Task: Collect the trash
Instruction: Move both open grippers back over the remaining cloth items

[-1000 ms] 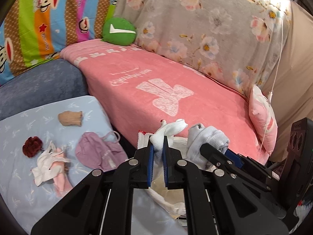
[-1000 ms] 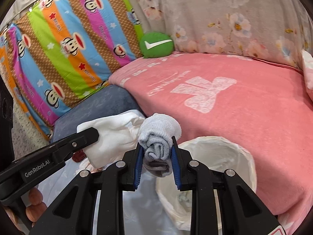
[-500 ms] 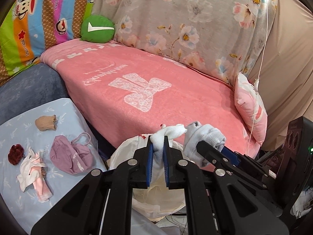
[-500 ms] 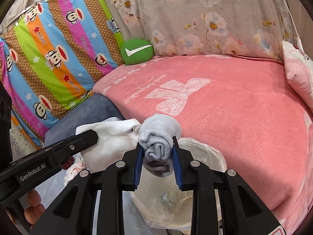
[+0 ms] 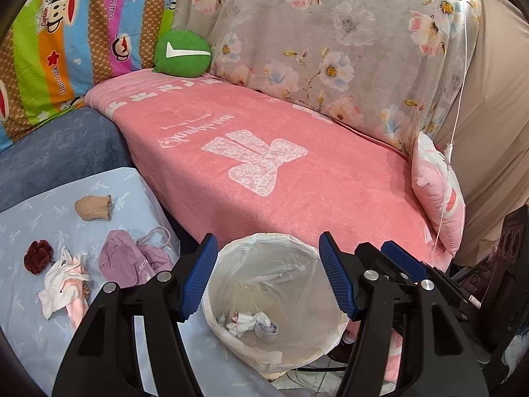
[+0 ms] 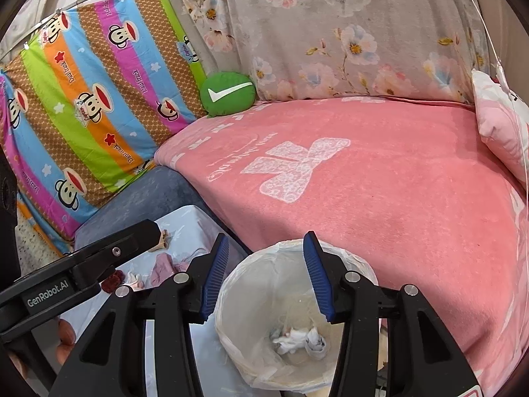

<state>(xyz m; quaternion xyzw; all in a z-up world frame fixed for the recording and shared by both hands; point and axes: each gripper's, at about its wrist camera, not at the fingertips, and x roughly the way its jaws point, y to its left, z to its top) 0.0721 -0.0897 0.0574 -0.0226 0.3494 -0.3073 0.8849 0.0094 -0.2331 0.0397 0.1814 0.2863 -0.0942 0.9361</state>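
Both the left gripper (image 5: 267,274) and right gripper (image 6: 266,271) hang over the lined trash bin (image 5: 264,244), fingers spread wide and holding nothing. A white rag (image 5: 243,321) and grey sock (image 5: 267,327) lie at its bottom.

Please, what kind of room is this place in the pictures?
Most likely a bedroom or living corner of a home. A bed or sofa under a pink blanket has a floral sheet behind it, a green cushion sits at its back, and a lined trash bin stands beside it.
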